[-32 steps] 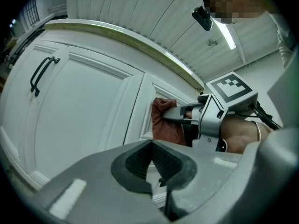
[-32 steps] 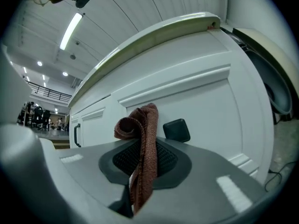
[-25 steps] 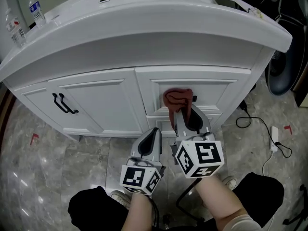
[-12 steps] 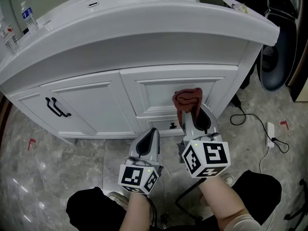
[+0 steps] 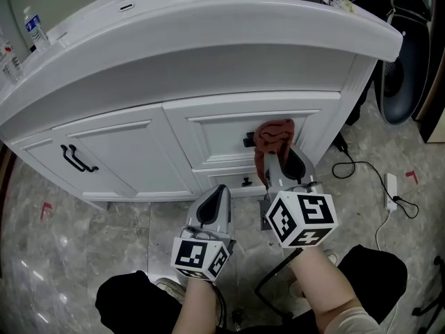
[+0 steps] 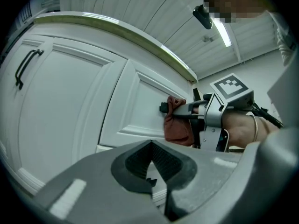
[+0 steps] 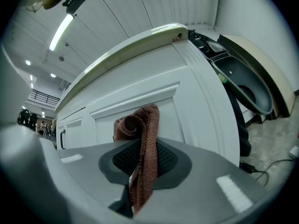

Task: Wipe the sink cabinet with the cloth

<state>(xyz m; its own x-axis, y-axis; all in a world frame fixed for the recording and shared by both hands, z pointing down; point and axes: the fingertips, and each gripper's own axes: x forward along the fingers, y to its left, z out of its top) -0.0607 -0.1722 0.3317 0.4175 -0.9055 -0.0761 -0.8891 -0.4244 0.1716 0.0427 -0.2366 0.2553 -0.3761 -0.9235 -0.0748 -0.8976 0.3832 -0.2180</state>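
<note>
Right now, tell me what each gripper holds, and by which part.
Right gripper: shut on the reddish-brown cloth, pinching a folded band, bunched end past the jaws. Left gripper: shut, empty.

My cloth hides most of the drawer handle; a bottle at the countertop's left end is cut off.

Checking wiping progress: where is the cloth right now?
In the head view, the cloth is clamped in the right gripper against the upper drawer front, beside its dark knob.
</note>
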